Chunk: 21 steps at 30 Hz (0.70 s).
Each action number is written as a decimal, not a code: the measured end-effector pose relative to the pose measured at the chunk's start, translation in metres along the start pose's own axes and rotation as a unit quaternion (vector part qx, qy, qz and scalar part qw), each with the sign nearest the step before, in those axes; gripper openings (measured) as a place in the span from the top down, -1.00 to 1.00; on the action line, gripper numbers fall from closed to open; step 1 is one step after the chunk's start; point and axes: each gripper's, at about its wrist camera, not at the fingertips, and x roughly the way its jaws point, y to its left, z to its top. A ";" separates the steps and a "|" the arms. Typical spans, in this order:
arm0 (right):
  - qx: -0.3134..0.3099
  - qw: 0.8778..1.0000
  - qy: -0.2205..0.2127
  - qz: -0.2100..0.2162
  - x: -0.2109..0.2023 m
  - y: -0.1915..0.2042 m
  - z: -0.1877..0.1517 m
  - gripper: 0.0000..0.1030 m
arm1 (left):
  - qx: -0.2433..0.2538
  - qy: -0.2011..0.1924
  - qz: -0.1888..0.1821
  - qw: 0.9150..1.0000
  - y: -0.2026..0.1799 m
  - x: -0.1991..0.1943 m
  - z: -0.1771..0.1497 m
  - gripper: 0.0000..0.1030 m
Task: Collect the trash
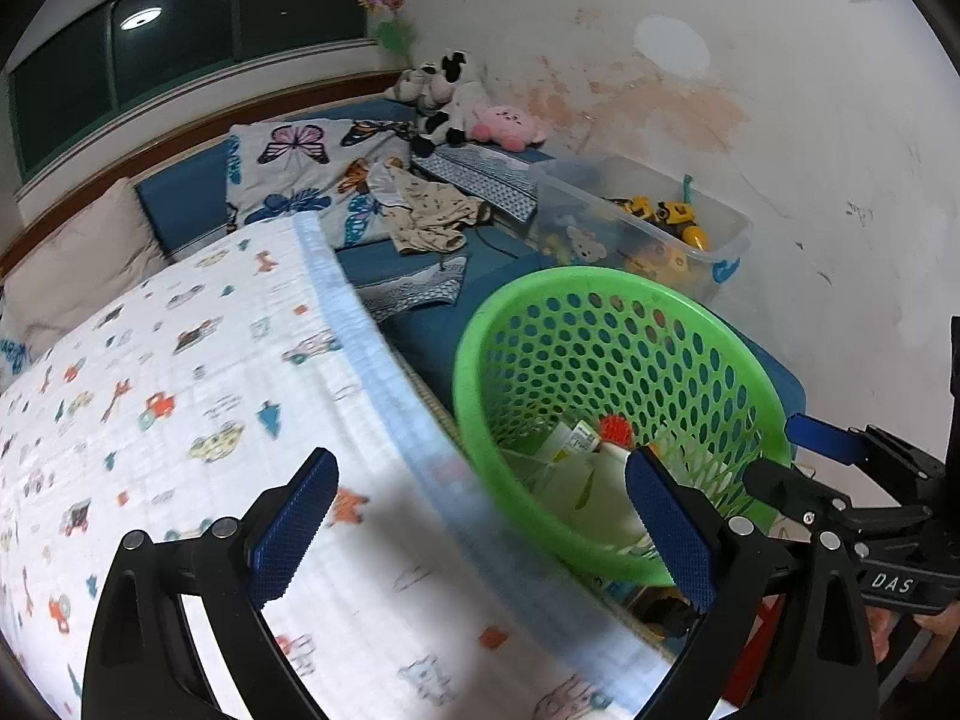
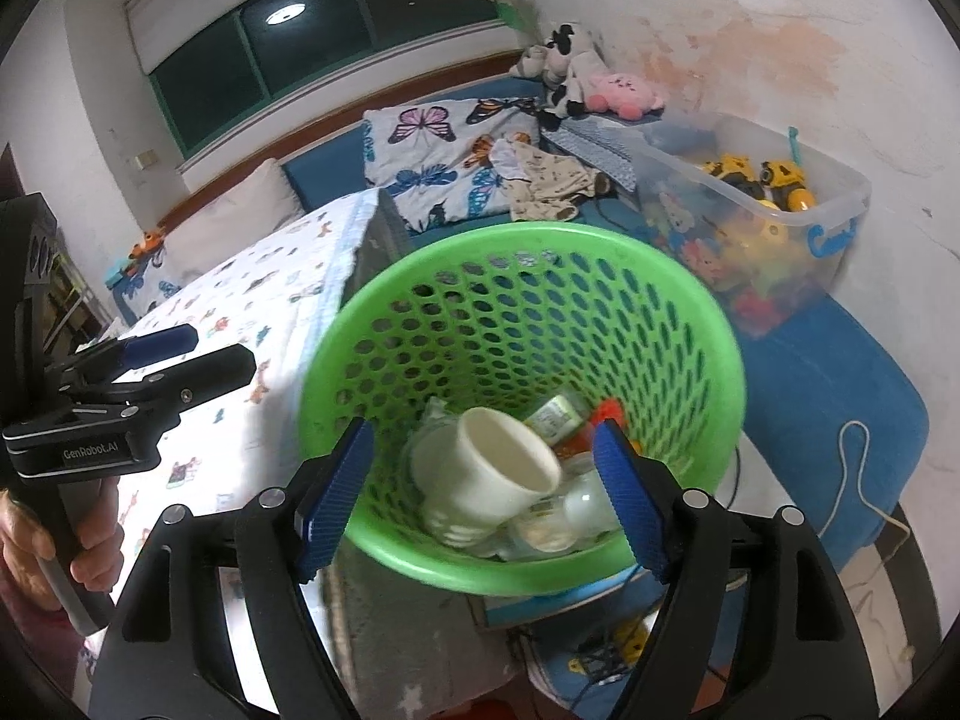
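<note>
In the left wrist view, the left gripper (image 1: 480,516) hovers with jaws wide apart and empty over the white vehicle-print blanket (image 1: 180,372), the perforated green plastic basket (image 1: 600,300) just beside it. In the right wrist view, the right gripper (image 2: 483,495) stands spread and empty over that basket, where a white paper cup (image 2: 498,474) lies tipped among other trash; the cup looks light and crushable, best pinched gently across its rim.

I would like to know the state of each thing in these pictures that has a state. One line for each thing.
left gripper: open, nothing between its fingers
right gripper: open, holds nothing
green basket: tilted, partly filled with trash
paper cup: on its side in the basket, empty
clear toy bin: no lid, full of toys
patterned blanket: spread flat
window: dark, lamp reflected
</note>
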 end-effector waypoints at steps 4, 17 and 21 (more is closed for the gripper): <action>-0.011 1.000 0.001 0.012 0.000 0.018 -0.001 -0.58 | -0.018 -0.004 0.007 1.000 0.016 -0.012 -0.007 -0.82; -0.035 0.999 0.011 0.039 0.001 0.073 -0.009 -0.69 | -0.070 -0.019 0.051 0.996 0.072 -0.055 -0.043 -0.83; -0.035 0.998 0.013 0.048 0.001 0.087 -0.011 -0.73 | -0.081 -0.023 0.064 0.994 0.085 -0.068 -0.052 -0.84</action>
